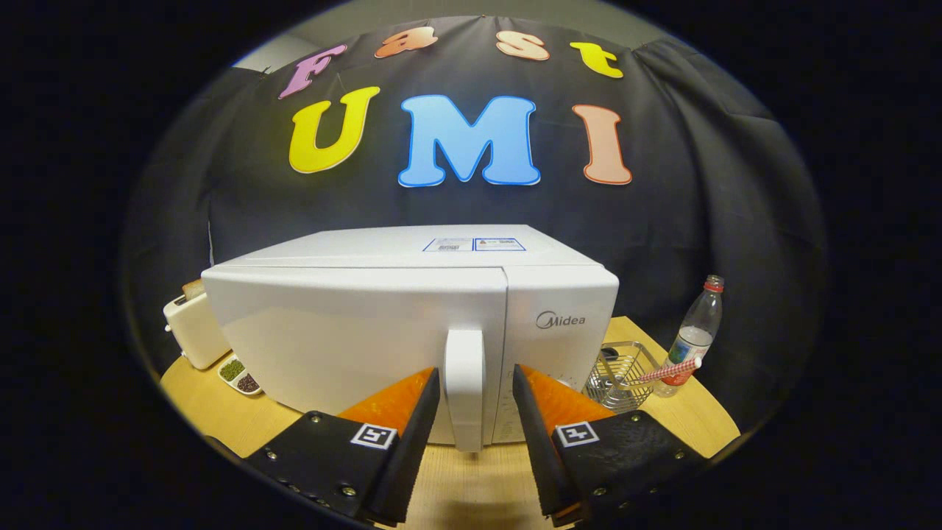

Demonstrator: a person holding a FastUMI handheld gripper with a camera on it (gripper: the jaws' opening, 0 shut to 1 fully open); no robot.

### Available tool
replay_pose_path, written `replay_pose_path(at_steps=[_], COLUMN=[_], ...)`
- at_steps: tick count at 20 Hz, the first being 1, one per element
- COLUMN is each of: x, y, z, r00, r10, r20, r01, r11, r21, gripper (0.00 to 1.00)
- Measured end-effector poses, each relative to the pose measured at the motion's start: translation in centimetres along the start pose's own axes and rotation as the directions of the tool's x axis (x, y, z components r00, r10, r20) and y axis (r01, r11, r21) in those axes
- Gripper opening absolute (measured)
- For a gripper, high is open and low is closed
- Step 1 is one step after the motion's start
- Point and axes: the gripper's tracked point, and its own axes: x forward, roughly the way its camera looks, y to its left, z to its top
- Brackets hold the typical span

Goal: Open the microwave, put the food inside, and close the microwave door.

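White microwave (412, 324) stands shut on the wooden counter (471, 478); the claw (476, 383) is spread, flanking its door handle (465, 386) without touching.

The inside of the microwave (412, 324) is concealed by its shut door, and the lower part of the control panel is masked by the handle (465, 386) and by one finger of the gripper (476, 386), whose fingers stand spread to either side of the handle; contact with it cannot be determined. The toaster (193, 331) and the small dish (240, 376) are partly covered by the microwave's corner. The base of the bottle (693, 335) is screened by the wire basket (622, 375), whose contents cannot be resolved.
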Motion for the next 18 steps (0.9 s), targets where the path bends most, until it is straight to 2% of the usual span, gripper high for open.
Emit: replay_pose_path(at_steps=[2,4,6,7,8,9,12,13,16,18], x=[0.5,0.8,0.8,0.4,0.1,0.3,0.4,-0.3,-2.4,-3.5], y=[0.4,0.2,0.4,0.4,0.4,0.4,0.4,0.6,1.0,1.3], z=[-1.0,-0.6,-0.8,-0.7,-0.7,-0.8,-0.8,-1.1,-1.7,-2.2], r00=[1.0,1.0,1.0,1.0,1.0,0.999,0.999,0.998,0.999,0.998], r10=[0.009,-0.001,-0.013,-0.015,-0.02,-0.026,-0.022,-0.019,-0.018,-0.02], r20=[-0.018,-0.01,-0.018,-0.018,-0.019,-0.023,-0.044,-0.061,-0.048,-0.063], r01=[-0.009,0.001,0.014,0.015,0.02,0.027,0.023,0.02,0.016,0.019], r11=[1.0,1.0,1.0,1.0,0.999,0.999,0.999,1.0,0.999,1.0], r21=[0.002,0.01,0.019,0.027,0.033,0.033,0.024,0.016,-0.04,-0.017], gripper=[0.64,0.3,0.33,0.24,0.24,0.15,0.14,0.09,0.09,0.09])
